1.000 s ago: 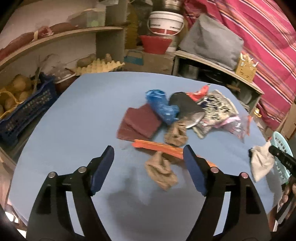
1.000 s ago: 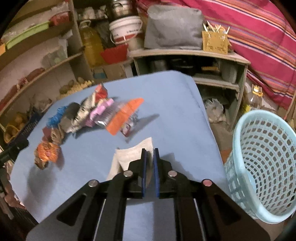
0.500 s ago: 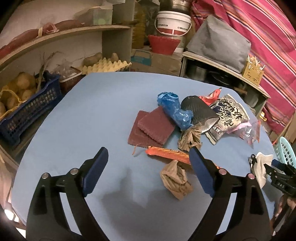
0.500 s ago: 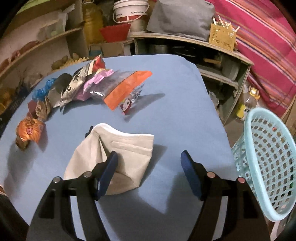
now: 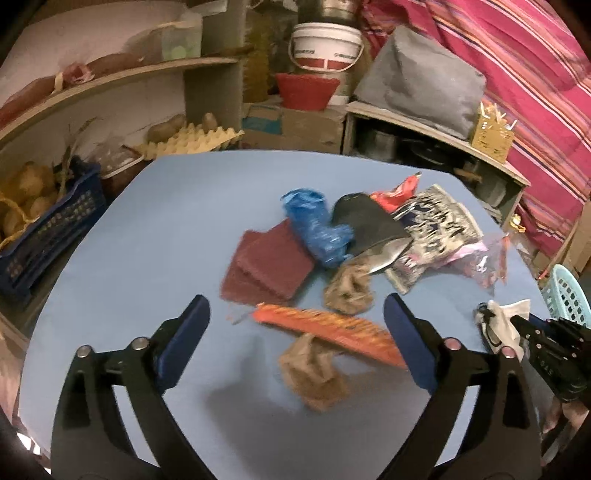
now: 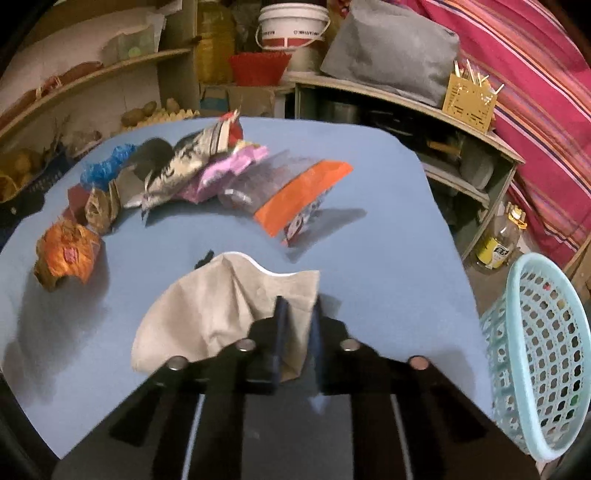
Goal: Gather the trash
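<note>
Trash lying in a loose pile on the blue table (image 5: 155, 236), light blue basket (image 6: 539, 354) standing on the floor off the table's right edge. Right gripper (image 6: 297, 317) is pinching a beige face mask (image 6: 221, 302); its jaws have just been closing and the pads are pressing the mask's near right corner, the rest of the mask lying crumpled on the table in front. In the left view the same mask (image 5: 502, 325) is showing at the tip of the right gripper (image 5: 517, 325) near the table's right edge, with the basket (image 5: 569, 295) just behind it.

Left gripper (image 5: 295, 321) is hovering over the near part of the table, jaws spread wide and just been opening further, nothing pressed between the pads. Between and just beyond its fingers are lying an orange wrapper (image 5: 328, 328) and a brown paper wad (image 5: 314, 373), the wrapper's lower edge overlapping the wad. A second brown wad (image 5: 347, 288) is sitting just beyond the orange wrapper. Further back: two maroon pads (image 5: 266, 266) stacked, a blue bag (image 5: 317, 229) touching them, a black pouch (image 5: 369, 225), a black-and-white snack bag (image 5: 432, 229), a clear bag (image 5: 484, 258) toward the right. Left view is blurred.

Shelves with a white bucket (image 6: 291, 26) are standing behind the table.
</note>
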The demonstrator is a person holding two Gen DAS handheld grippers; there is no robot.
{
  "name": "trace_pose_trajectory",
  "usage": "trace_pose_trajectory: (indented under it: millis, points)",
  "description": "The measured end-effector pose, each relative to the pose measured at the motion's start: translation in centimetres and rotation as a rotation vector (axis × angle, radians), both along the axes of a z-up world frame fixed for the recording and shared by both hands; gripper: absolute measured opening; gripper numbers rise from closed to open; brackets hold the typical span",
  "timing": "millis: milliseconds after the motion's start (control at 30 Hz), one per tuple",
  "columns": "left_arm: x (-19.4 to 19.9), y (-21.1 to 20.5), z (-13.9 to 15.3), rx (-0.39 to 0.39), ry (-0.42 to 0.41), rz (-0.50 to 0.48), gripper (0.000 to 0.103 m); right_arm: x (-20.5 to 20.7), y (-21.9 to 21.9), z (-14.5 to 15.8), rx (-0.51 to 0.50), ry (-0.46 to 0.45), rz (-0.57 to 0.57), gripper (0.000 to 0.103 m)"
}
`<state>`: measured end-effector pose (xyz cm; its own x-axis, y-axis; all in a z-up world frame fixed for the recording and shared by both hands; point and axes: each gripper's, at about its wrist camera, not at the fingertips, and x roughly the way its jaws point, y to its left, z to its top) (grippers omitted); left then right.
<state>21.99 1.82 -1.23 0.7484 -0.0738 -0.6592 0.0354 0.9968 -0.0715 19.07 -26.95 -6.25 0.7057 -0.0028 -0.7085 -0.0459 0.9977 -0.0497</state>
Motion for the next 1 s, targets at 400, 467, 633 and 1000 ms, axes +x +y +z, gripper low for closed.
trace_pose_trajectory:
  millis: [400,467,633,1000]
  points:
    - [4.9,-0.5,0.0,-0.003,0.029,0.046,0.086,0.6,-1.6,2.2,0.016,-0.082,-0.027,0.005]
    - [5.7,-0.5,-0.2,-0.002,0.049,0.033,0.074,0.6,-1.6,2.2,0.017,-0.085,-0.024,0.005]
    - [7.7,-0.6,-1.7,-0.028,0.130,-0.016,0.022,0.3,-1.6,2.6,0.030,-0.114,-0.015,0.005]
    - [3.7,0.0,1.7,-0.022,0.004,0.010,0.001,-1.8,-3.8,4.6,0.136,-0.191,-0.019,0.005]
